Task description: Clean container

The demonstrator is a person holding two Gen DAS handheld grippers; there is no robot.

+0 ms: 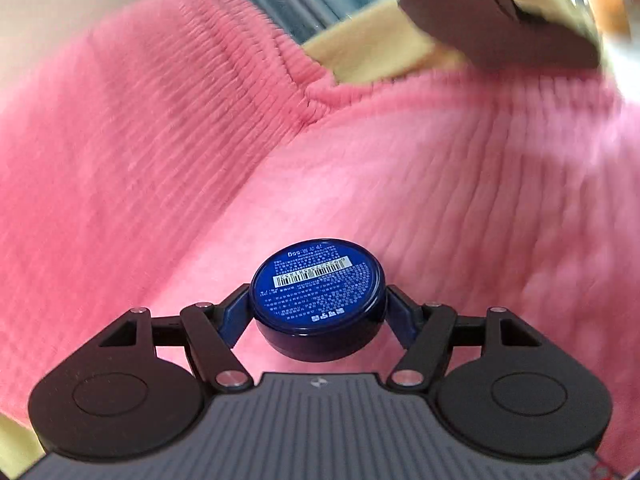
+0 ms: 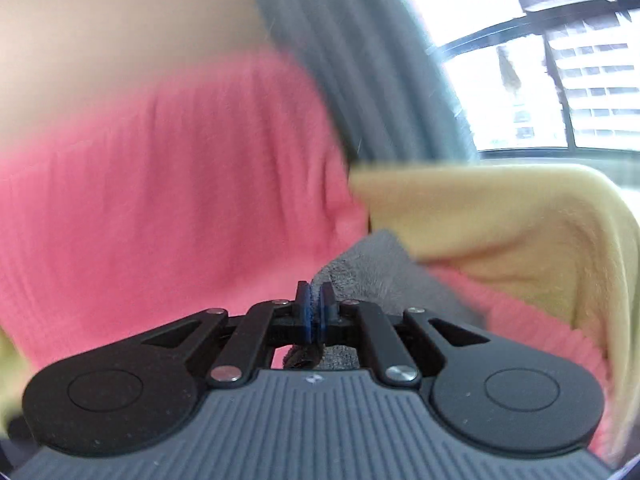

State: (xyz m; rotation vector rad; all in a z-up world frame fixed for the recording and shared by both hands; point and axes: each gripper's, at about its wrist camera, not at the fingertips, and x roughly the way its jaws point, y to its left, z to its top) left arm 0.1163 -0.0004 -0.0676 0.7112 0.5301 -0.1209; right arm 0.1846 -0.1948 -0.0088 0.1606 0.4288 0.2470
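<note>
A round dark blue tin container (image 1: 318, 298) with a barcode label facing up is held between the fingers of my left gripper (image 1: 318, 316), which is shut on it, in the air in front of a pink knitted sweater (image 1: 200, 160). My right gripper (image 2: 315, 304) is shut on a grey cloth (image 2: 368, 268) that sticks out past its fingertips. In the left wrist view a dark blurred shape, likely the other gripper (image 1: 504, 16), shows at the top right.
The person's pink sweater (image 2: 160, 180) fills both views close by. A pale yellow towel or garment (image 2: 520, 232) hangs at the right. A grey curtain (image 2: 360, 60) and a bright window (image 2: 540, 60) are behind.
</note>
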